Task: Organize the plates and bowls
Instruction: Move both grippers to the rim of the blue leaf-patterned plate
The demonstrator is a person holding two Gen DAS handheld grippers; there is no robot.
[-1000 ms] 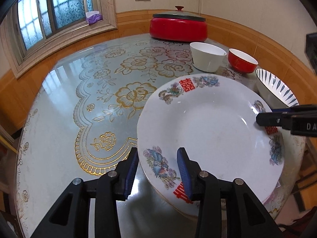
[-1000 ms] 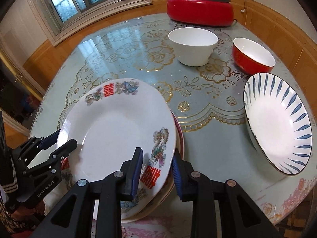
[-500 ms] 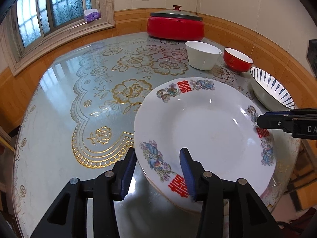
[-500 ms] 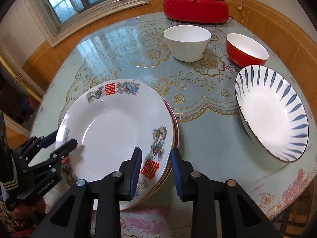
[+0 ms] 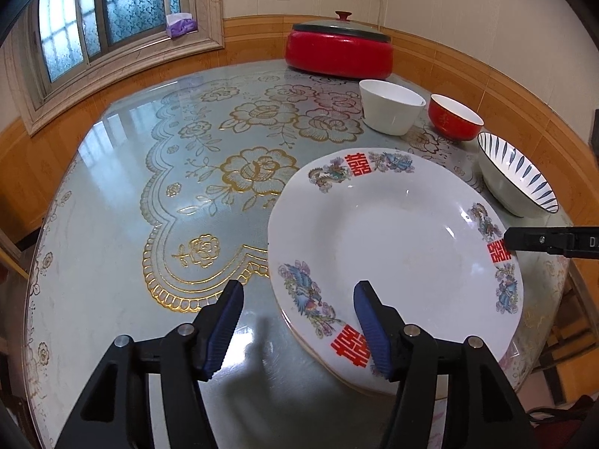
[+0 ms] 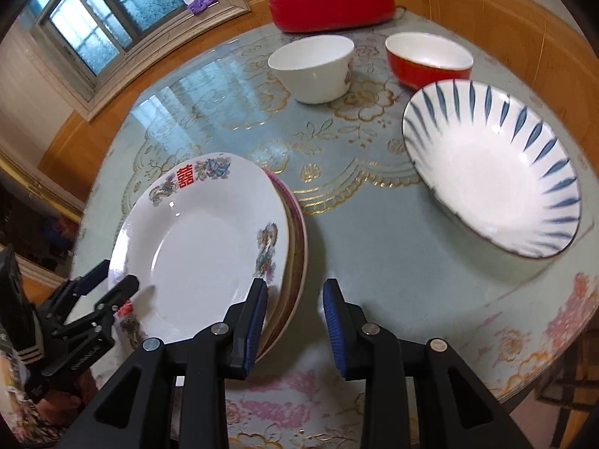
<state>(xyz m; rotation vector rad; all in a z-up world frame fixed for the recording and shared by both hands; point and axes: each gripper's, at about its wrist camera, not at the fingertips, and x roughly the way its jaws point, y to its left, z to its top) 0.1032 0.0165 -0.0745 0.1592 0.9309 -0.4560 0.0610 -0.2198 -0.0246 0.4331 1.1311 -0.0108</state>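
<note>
Left wrist view: the left gripper [image 5: 297, 321] hangs over the near edge of the round table [image 5: 112, 194].
Left gripper: its jaws have just been opening and now stand wide. The near rim of the top plate [image 5: 393, 247] lies between them, but the pads do not press on it.
Top plate: white, with red marks and birds on its rim. It sits on a stack of plates [image 6: 295, 247] at the near side of the table.
Right gripper: in the right wrist view the right gripper [image 6: 295, 316] is at the right edge of the stack. Its jaws are a little apart. The left pad is at the plate rims and the right pad is over bare table. I cannot tell if the pad touches, and nothing is squeezed.
White bowl [image 5: 391, 111]: far side of the table, standing upright.
Red bowl [image 5: 455, 116]: just right of the white bowl, a bit apart.
Striped bowl [image 6: 494, 164]: wide, white with blue stripes, on the right side, near the red bowl.
Red pot [image 5: 338, 50]: has a lid and sits at the far edge.
</note>
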